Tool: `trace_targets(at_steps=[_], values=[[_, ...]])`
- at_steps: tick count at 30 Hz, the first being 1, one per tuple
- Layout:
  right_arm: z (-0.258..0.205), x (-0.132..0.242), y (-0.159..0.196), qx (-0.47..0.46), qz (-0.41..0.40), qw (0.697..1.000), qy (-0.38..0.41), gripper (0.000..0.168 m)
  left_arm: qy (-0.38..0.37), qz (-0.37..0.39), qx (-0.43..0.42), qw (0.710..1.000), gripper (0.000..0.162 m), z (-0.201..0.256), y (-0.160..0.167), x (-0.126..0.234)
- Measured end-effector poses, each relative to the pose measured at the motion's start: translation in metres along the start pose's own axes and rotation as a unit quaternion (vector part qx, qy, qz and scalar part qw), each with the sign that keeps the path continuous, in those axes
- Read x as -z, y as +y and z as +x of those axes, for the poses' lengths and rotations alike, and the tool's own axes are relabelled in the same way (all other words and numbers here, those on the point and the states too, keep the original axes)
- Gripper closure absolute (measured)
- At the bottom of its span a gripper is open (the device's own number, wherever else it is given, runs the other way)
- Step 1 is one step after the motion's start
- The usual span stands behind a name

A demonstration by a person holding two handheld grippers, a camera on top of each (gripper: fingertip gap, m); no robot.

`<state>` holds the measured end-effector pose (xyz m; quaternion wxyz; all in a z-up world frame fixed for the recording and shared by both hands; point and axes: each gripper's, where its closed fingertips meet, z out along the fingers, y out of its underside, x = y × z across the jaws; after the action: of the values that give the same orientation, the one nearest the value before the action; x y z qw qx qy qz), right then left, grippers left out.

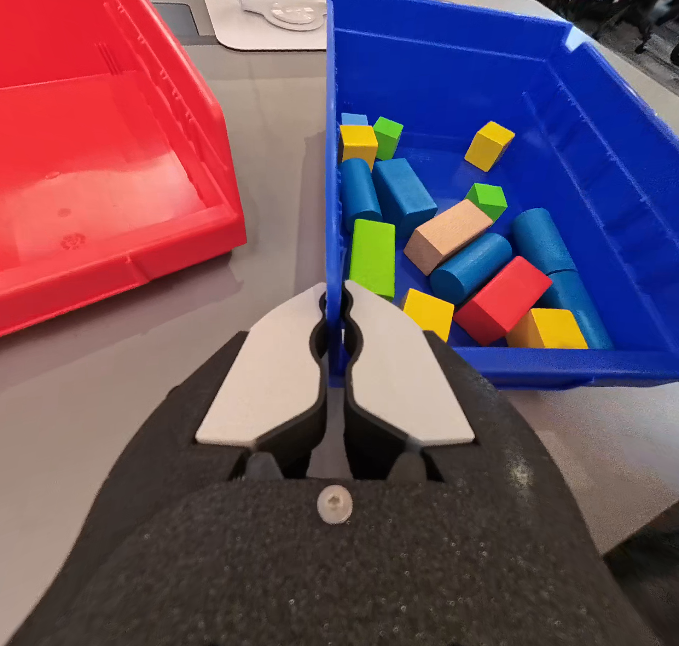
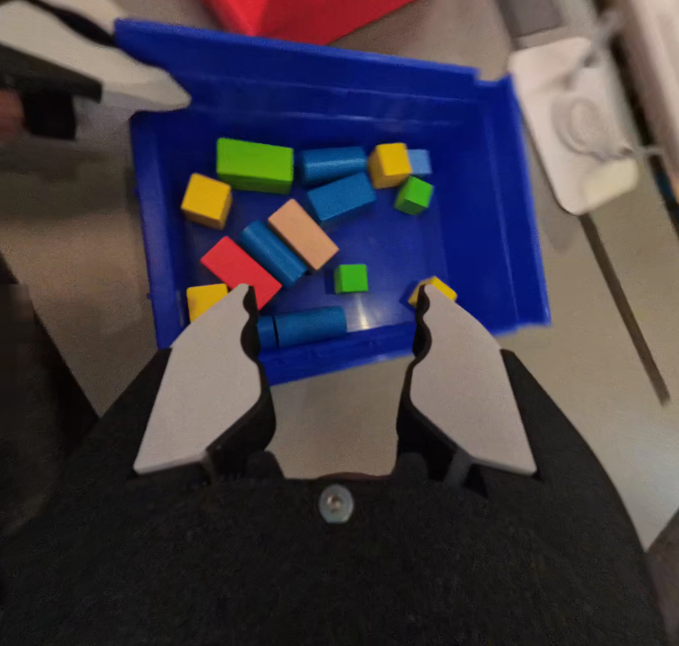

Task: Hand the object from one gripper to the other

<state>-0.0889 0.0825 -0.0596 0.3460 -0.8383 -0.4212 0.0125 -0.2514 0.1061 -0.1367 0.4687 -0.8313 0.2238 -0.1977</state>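
Note:
A blue bin (image 1: pixel 441 58) holds several wooden blocks: a red block (image 1: pixel 503 297), a plain wood block (image 1: pixel 444 235), and blue cylinders, green and yellow pieces. My left gripper (image 1: pixel 334 290) is shut on the bin's left wall at its near corner. In the blurred right wrist view, my right gripper (image 2: pixel 334 290) is open and empty above the blue bin's (image 2: pixel 294 88) near edge. A blue cylinder (image 2: pixel 308 323) lies between its fingers and a yellow cube (image 2: pixel 439 288) sits behind the right fingertip. The left gripper (image 2: pixel 147 88) shows at the bin's far left corner.
A red bin (image 1: pixel 110 150) stands empty to the left of the blue one on the grey table (image 1: pixel 275 150); it also shows in the right wrist view (image 2: pixel 312 0). A white pad with a clear stand (image 1: pixel 264 22) lies behind the bins.

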Motion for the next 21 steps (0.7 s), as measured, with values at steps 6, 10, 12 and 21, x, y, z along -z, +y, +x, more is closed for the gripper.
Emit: trace_targets(at_steps=[6, 10, 12, 21], values=[[-0.071, 0.001, 0.089, -0.34, 0.109, 0.933, 0.052, 0.087, -0.011, 0.001, -0.011, 1.0, 0.159, 0.013, 0.005, 0.006], [-0.057, -0.024, 0.093, -0.36, 0.128, 0.91, 0.162, 0.14, -0.018, 0.003, -0.021, 1.0, 0.159, 0.023, -0.002, -0.001], [-0.026, -0.019, 0.088, -0.359, 0.12, 0.9, 0.216, 0.154, -0.033, 0.02, -0.022, 0.999, 0.158, 0.025, -0.026, -0.01], [0.044, 0.075, 0.023, -0.29, 0.236, 0.861, 0.344, 0.163, -0.048, 0.123, -0.014, 0.991, 0.158, 0.046, -0.114, 0.019]])
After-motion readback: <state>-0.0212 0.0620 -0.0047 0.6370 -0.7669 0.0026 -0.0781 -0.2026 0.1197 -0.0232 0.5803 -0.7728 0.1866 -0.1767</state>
